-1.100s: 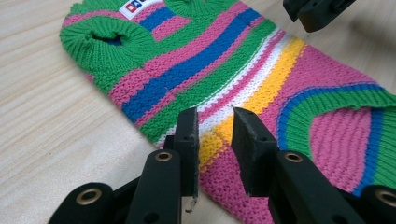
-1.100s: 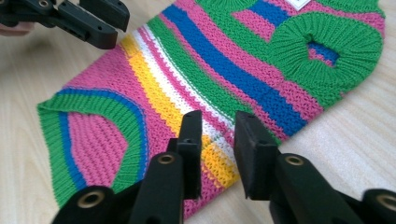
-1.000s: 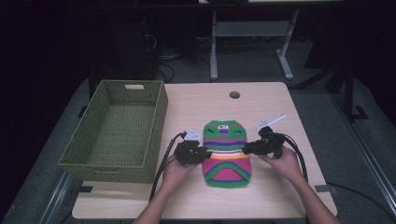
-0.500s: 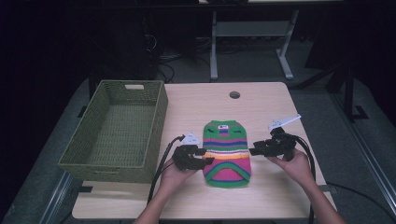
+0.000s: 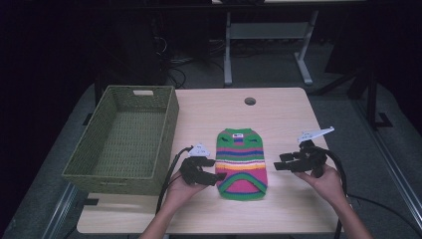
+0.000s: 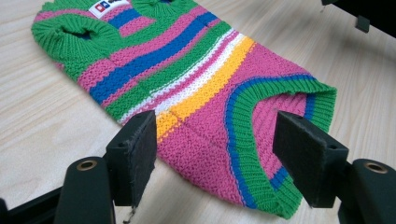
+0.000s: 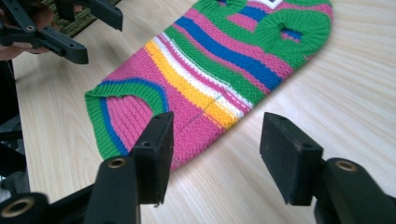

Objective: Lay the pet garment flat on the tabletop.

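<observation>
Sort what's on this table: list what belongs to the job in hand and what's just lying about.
In the job:
- striped knitted pet sweater
- left tongs, open beside it
- right tongs, open beside it

Lying about:
- green woven basket
- round cable hole

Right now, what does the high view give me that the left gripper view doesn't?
High view alone: the green woven basket at table left, the round hole near the table's far edge, both hands, and the right tool apart from the sweater's right side. Left gripper view alone: close knit detail, with the left tool open, its jaws straddling the pink hem end. Shared: the striped sweater lying flat on the wooden table.
</observation>
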